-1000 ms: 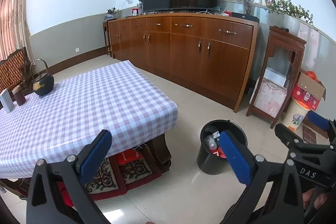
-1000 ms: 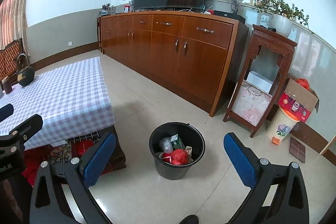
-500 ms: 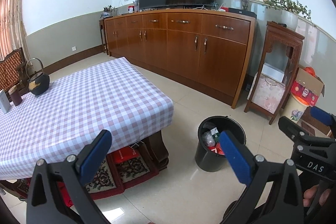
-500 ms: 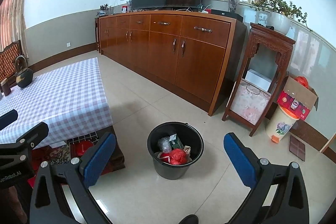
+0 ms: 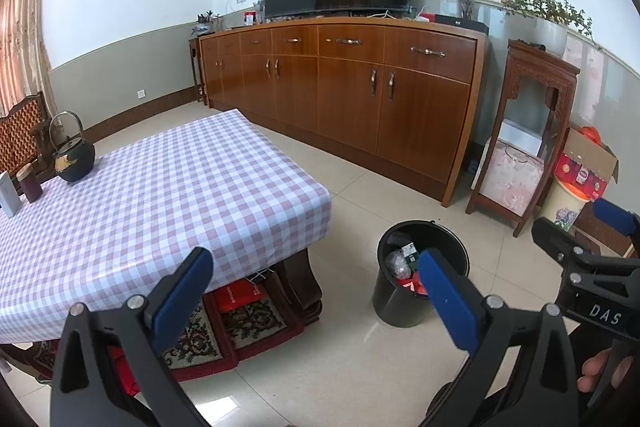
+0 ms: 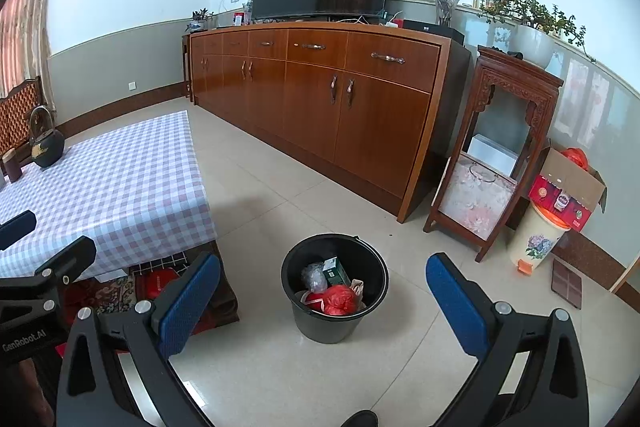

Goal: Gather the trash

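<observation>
A black trash bucket [image 6: 335, 323] stands on the tiled floor beside the low table; it also shows in the left wrist view [image 5: 404, 311]. Inside lie a red bag [image 6: 339, 301], a green box [image 6: 337, 273] and crumpled clear plastic [image 6: 314, 277]. My right gripper [image 6: 322, 291] is open and empty, held above and in front of the bucket. My left gripper [image 5: 314, 281] is open and empty, between the table corner and the bucket. The right gripper's fingers show at the right edge of the left wrist view [image 5: 560, 243].
A low table with a checked cloth [image 5: 160, 195] carries a black kettle [image 5: 74, 157], a dark cup [image 5: 30, 183] and a white box [image 5: 9, 193]. A long wooden sideboard [image 6: 320, 99] with a TV lines the wall. A carved stand [image 6: 500, 155], a flowered bin [image 6: 536, 239] and a cardboard box [image 6: 568, 187] stand to the right.
Both grippers have drawn back and risen slightly; the bucket and table look a little farther away. Both stay open and empty.
</observation>
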